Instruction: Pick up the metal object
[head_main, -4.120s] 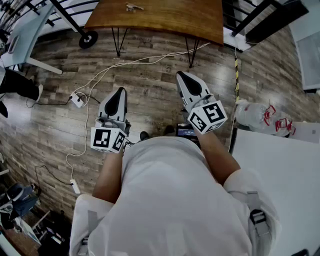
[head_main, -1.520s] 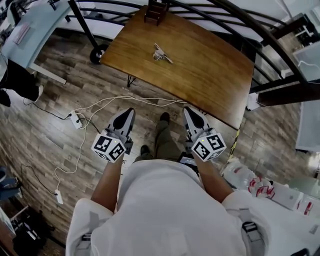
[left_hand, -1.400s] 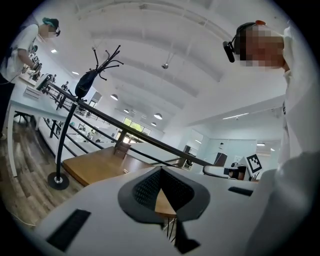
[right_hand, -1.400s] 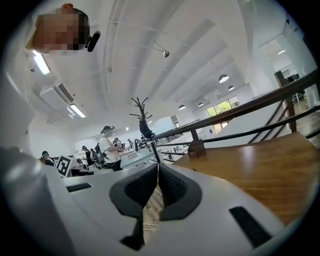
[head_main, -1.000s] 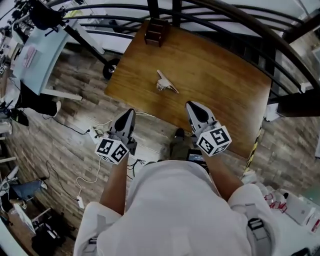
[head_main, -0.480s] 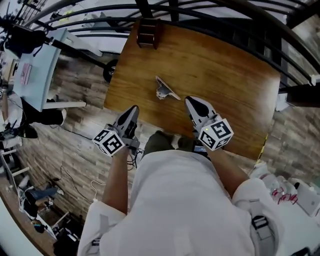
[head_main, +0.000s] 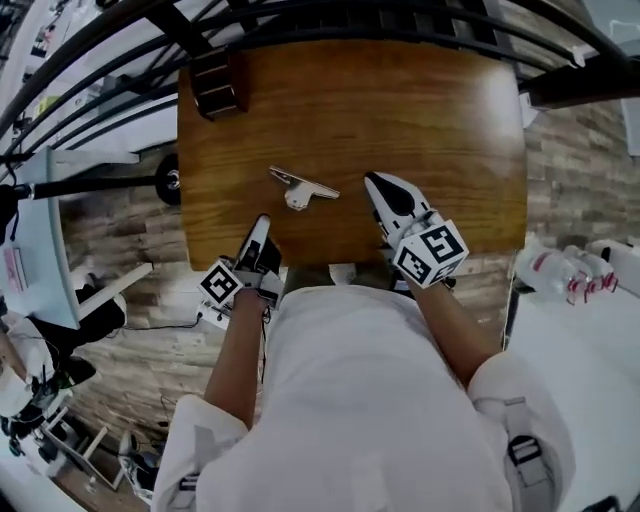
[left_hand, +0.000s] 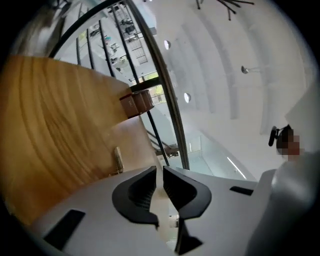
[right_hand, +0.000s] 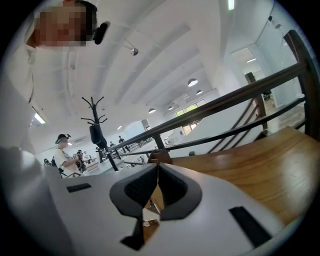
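The metal object (head_main: 300, 187), a flat bar on a small silvery base, lies on the wooden table (head_main: 440, 120) a little left of centre. My left gripper (head_main: 262, 224) is low at the table's near edge, short of the object, rolled onto its side. Its jaws have just been opening and stand a narrow slit apart with nothing between them. In the left gripper view the metal object (left_hand: 118, 161) shows ahead, left of that left gripper (left_hand: 159, 172). My right gripper (head_main: 373, 181) hovers just right of the object, and in its own view the right gripper (right_hand: 157, 167) is shut and empty.
A small dark wooden stand (head_main: 218, 88) sits at the table's far left corner. Black railings (head_main: 330, 18) run behind the table. Plastic bottles (head_main: 562, 275) lie on a white surface at the right. A grey desk (head_main: 40, 240) stands at the left.
The person has stepped up to the table. Both grippers now reach over its near edge; the left one has dropped lower and rolled over, and the right one has come beside the metal object.
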